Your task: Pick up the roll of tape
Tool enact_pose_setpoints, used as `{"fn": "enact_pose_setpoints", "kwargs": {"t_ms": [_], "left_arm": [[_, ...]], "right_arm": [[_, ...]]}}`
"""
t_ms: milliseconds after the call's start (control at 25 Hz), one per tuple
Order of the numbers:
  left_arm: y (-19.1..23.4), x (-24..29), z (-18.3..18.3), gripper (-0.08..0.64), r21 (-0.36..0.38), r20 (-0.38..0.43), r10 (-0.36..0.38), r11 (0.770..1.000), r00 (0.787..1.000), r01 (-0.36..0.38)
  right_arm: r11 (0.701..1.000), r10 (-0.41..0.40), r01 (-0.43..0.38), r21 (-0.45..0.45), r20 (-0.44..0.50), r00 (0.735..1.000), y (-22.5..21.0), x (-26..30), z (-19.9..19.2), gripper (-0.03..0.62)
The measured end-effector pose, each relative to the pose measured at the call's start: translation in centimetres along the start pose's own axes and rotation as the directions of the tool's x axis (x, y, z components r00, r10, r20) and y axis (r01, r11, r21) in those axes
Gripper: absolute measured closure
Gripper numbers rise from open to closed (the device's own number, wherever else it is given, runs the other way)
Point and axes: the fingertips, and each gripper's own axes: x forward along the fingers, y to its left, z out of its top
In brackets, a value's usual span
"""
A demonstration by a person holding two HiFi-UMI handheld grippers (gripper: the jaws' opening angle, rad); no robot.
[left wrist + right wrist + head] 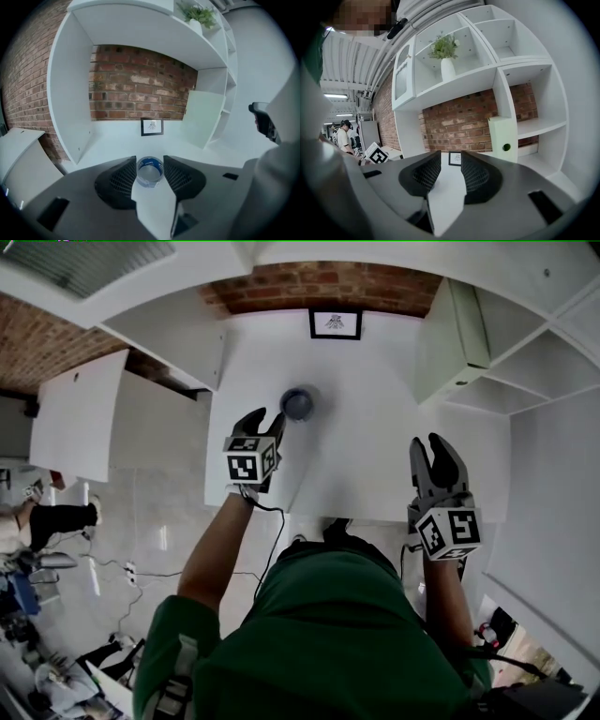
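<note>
One grey tape roll (150, 171), blue-lined, left hand-held gripper (267, 417), right hand-held gripper (427, 444), jaws apart

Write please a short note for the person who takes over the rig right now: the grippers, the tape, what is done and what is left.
Left gripper: open and empty. It points at the roll of tape, which sits just ahead of its jaws, not gripped.
Right gripper: open and empty, over the near right part of the desk, away from the tape.
Tape: lies flat on the white desk, in front of the small picture frame.
Done: left gripper lined up on the tape.
Left: bring the jaws around the roll, close, lift.
</note>
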Motion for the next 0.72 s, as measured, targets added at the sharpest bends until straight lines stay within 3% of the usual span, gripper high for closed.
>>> {"fn": "enact_pose_setpoints", "kwargs": {"t_ms": [160, 360, 720], "left_arm": [[1.0, 4.5, -1.7, 0.37, -0.008, -0.087, 0.02, 1.0, 0.996, -0.021], [2.6, 8.9, -3.9, 0.37, -0.094, -0.183, 0.028, 0.995, 0.983, -0.046], [3.8, 12.5, -6.4, 0.37, -0.185, -0.291, 0.033, 0.979, 0.956, -0.09]], "right_arm": [[1.0, -0.026, 0.026, 0.005, -0.02, 0.999, -2.4, -0.3, -0.4, 0.448], [0.999, -0.051, 0.051, 0.002, -0.043, 0.998, -4.4, -0.6, -1.2, 0.448], [0.999, -0.044, 0.044, -0.014, -0.065, 0.997, -4.8, -0.9, -1.3, 0.453]]}}
